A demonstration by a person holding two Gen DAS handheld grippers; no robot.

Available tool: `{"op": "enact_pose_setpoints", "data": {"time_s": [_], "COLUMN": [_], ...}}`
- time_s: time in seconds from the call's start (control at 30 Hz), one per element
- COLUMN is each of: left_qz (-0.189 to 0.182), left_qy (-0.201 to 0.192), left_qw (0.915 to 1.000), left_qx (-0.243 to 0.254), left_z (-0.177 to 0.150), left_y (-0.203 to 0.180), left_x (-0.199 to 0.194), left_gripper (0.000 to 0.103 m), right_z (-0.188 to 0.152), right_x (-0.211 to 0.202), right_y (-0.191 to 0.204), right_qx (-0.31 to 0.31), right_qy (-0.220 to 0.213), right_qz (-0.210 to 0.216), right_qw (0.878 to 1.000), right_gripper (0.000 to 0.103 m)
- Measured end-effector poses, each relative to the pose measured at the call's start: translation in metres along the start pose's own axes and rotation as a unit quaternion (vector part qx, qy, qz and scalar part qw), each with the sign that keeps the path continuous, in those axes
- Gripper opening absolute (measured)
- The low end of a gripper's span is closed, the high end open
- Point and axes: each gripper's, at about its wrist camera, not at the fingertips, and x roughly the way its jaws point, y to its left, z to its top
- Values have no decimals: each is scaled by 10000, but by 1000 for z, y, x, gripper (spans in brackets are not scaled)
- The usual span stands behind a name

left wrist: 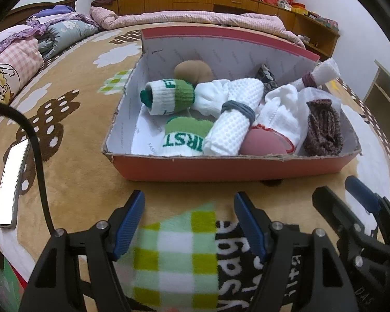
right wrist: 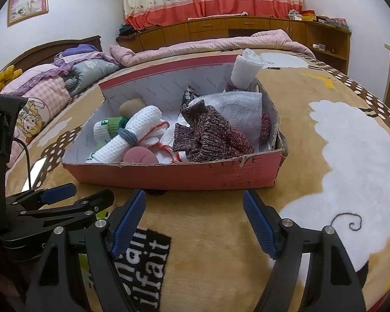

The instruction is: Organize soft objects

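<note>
1. Left wrist view: the red cardboard box (left wrist: pixel 228 167) is seen on the patterned bed blanket (left wrist: pixel 72 140), packed with rolled soft items so they are kept in one place: green-and-white socks (left wrist: pixel 169 96), a banded white towel roll (left wrist: pixel 234 119), a pink pad (left wrist: pixel 262 143) and a maroon knit piece (left wrist: pixel 322 130). The left gripper (left wrist: pixel 188 223) is held just short of the box, jaws apart and empty.

2. Right wrist view: the same box (right wrist: pixel 195 175) is shown with another white roll (right wrist: pixel 244 70) propped above its far corner, apparently for want of room. The right gripper (right wrist: pixel 195 222) is held wide and empty over the blanket, near the box; sorting is judged nearly complete.
</note>
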Motion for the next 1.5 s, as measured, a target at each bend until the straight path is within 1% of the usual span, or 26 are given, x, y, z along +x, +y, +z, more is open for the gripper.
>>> {"op": "enact_pose_setpoints", "data": {"time_s": [1.2,1.5], "left_qz": [31,87], "left_qy": [-20,-84], "left_qw": [10000,9999], "left_qx": [2,100], "left_z": [2,0], "left_y": [0,-1], "left_x": [-5,-8], "left_gripper": [75,75], "right_z": [3,2], "right_x": [-3,-4], "right_y": [1,2], "right_qx": [2,-7], "right_qy": [-32,-50], "right_qz": [8,22], "right_qw": [10000,10000], "right_gripper": [79,79]}}
